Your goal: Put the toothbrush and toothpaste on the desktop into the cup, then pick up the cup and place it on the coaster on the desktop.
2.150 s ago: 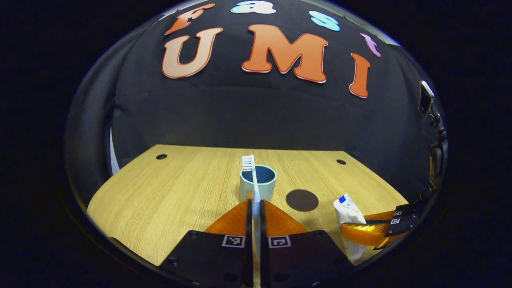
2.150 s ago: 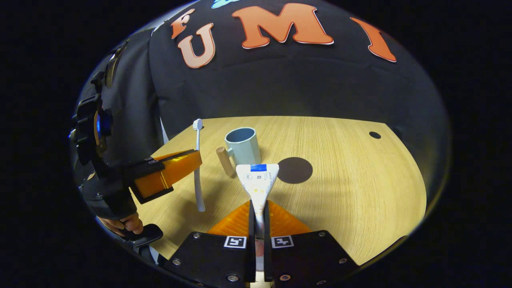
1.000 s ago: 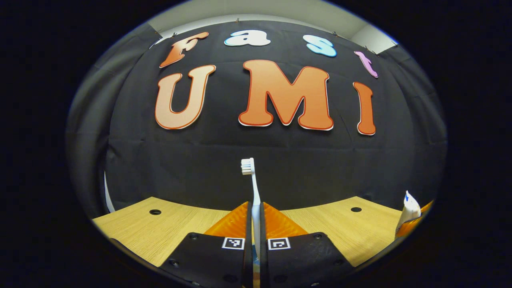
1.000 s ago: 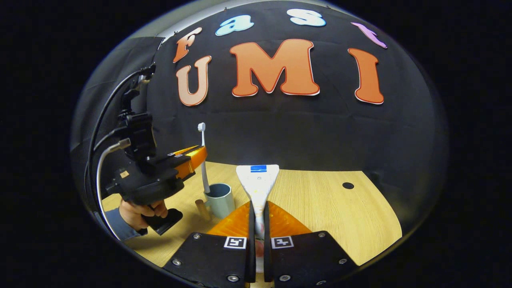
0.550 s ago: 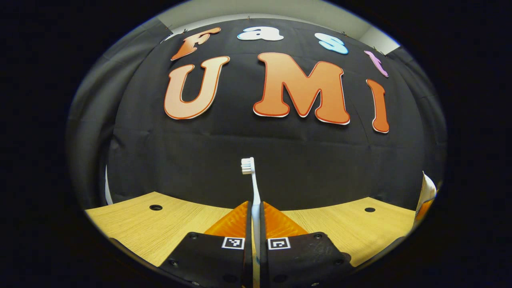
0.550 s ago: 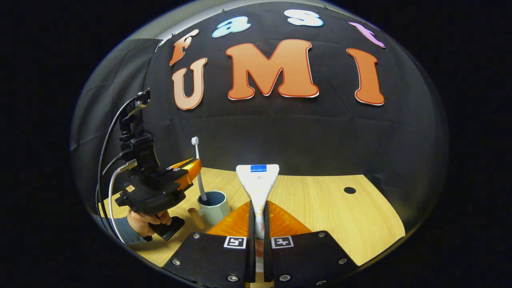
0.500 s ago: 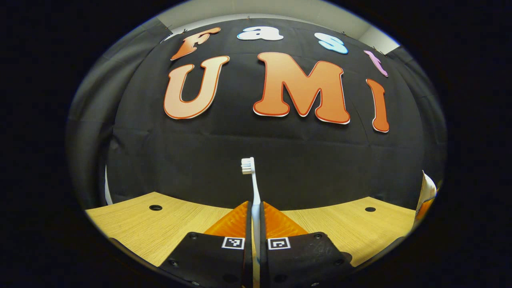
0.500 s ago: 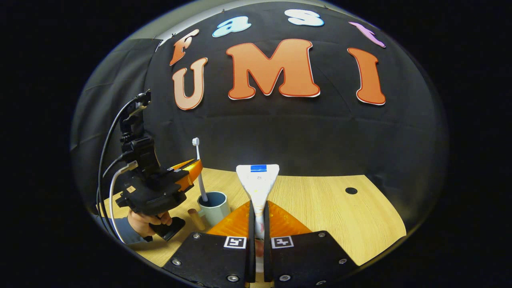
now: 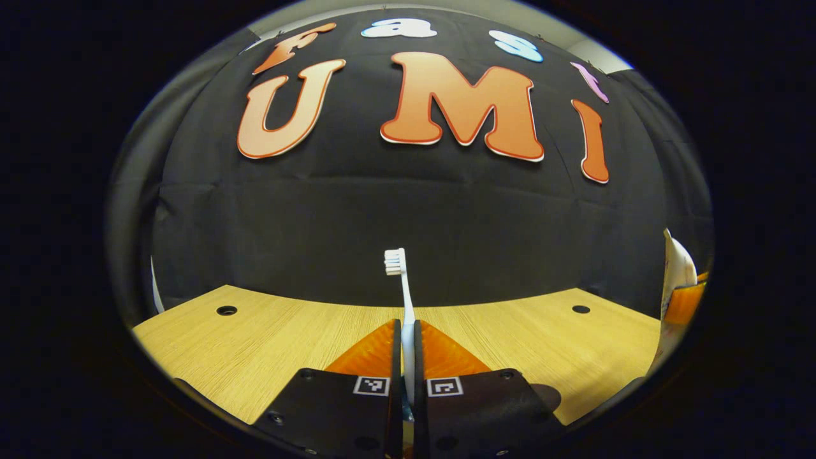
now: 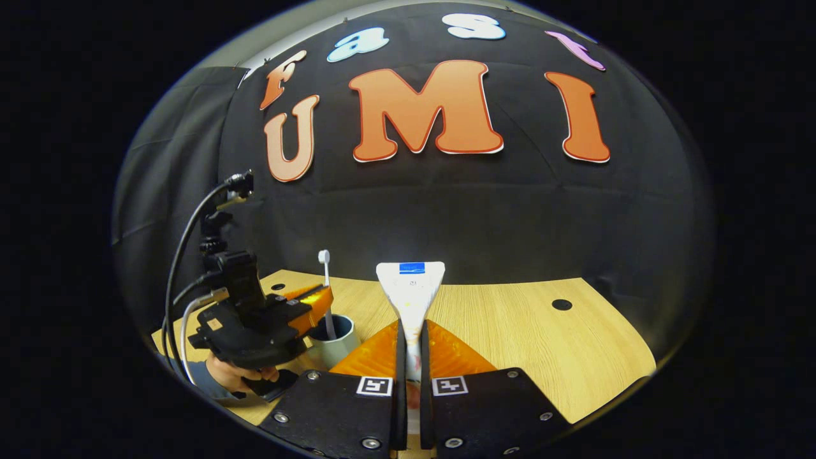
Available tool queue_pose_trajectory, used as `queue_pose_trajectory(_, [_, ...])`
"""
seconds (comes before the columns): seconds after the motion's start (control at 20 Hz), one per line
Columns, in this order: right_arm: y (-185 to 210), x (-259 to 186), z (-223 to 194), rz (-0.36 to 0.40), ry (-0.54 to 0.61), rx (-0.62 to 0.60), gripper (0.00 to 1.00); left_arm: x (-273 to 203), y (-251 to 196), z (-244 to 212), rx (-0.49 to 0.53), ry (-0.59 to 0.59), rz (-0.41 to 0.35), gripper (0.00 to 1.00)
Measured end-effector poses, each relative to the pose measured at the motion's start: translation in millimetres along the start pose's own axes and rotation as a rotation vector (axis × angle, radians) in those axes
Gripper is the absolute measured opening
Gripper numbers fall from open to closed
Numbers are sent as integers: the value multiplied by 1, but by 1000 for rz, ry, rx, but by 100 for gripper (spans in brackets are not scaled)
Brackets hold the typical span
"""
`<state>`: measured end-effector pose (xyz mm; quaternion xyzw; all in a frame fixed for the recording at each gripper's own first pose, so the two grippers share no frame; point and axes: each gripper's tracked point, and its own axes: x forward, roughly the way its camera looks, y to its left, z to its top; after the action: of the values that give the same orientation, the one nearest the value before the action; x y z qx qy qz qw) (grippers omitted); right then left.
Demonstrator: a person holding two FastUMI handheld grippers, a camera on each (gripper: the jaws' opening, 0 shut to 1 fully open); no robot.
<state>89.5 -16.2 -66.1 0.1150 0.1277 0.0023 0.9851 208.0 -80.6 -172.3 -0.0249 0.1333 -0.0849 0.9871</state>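
The left hand-held gripper (image 9: 408,331) is level, its fingers clamped on the upright toothbrush (image 9: 400,280). In the right gripper view, a hand (image 10: 239,376) holds that gripper over the pale blue cup (image 10: 338,341), the toothbrush's lower end inside it. The right hand-held gripper (image 10: 411,335) is clamped on the toothpaste (image 10: 411,287), flat end up; its blue label is too small to read. The cup stands on the wooden table (image 10: 542,344), left of the right gripper.

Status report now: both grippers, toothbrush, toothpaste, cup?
Left gripper shut on toothbrush, handle end inside cup. Right gripper shut on toothpaste, held upright above desktop.
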Motion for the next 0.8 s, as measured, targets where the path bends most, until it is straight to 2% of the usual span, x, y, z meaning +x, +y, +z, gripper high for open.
queue_pose_trajectory(0.25, [12,19,4,16,0,8,8,-2,-14,-18,24,73,-34,7])
queue_pose_trajectory(0.65, [36,37,21,72,-13,-26,8,-18,-9,-36,50,175,-35,9])
queue_pose_trajectory(0.8, [46,42,33,92,-33,-40,8,-38,1,-22,41,147,-35,24])
